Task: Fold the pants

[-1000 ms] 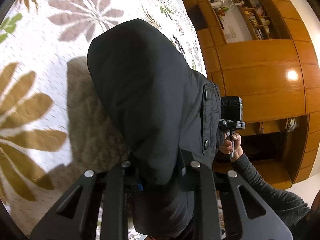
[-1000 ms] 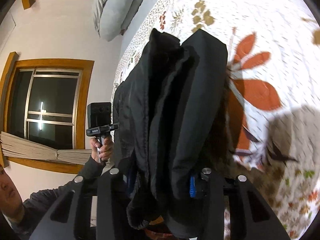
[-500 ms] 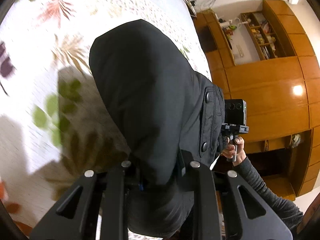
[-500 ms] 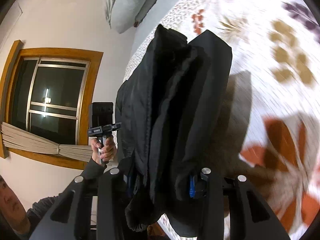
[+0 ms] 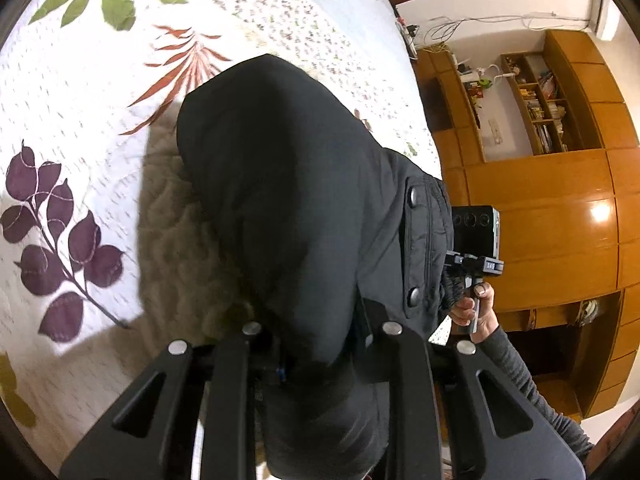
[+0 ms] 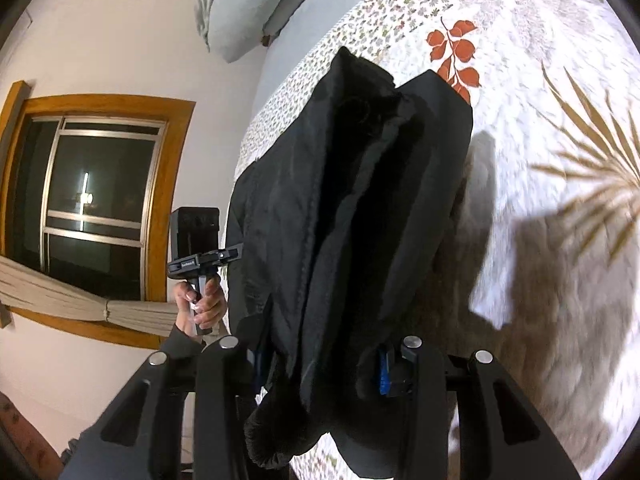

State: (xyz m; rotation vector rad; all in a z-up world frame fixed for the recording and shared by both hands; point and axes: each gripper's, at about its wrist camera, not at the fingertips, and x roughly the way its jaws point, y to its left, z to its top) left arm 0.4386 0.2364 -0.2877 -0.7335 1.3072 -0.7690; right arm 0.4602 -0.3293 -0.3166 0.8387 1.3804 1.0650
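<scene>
The black padded pants (image 5: 288, 208) hang bunched between both grippers above the floral bedspread (image 5: 80, 80). My left gripper (image 5: 316, 344) is shut on one end of the pants, near a placket with snap buttons (image 5: 412, 200). My right gripper (image 6: 320, 360) is shut on the other end, where the folded layers (image 6: 360, 200) hang down toward the bed. The fabric hides the fingertips in both views. Each view shows the other gripper's handle in a hand: the right one (image 5: 476, 240) and the left one (image 6: 200, 240).
The bedspread (image 6: 560, 80) lies under the pants, with their shadow on it. Grey pillows (image 6: 240, 0) sit at the head of the bed. A wooden wardrobe with shelves (image 5: 540, 200) stands beyond one bed edge; a window with a curtain (image 6: 92, 200) is beyond the other.
Both grippers have carried the held pants across the bed; the bedspread pattern below has shifted. The grip on the pants is unchanged.
</scene>
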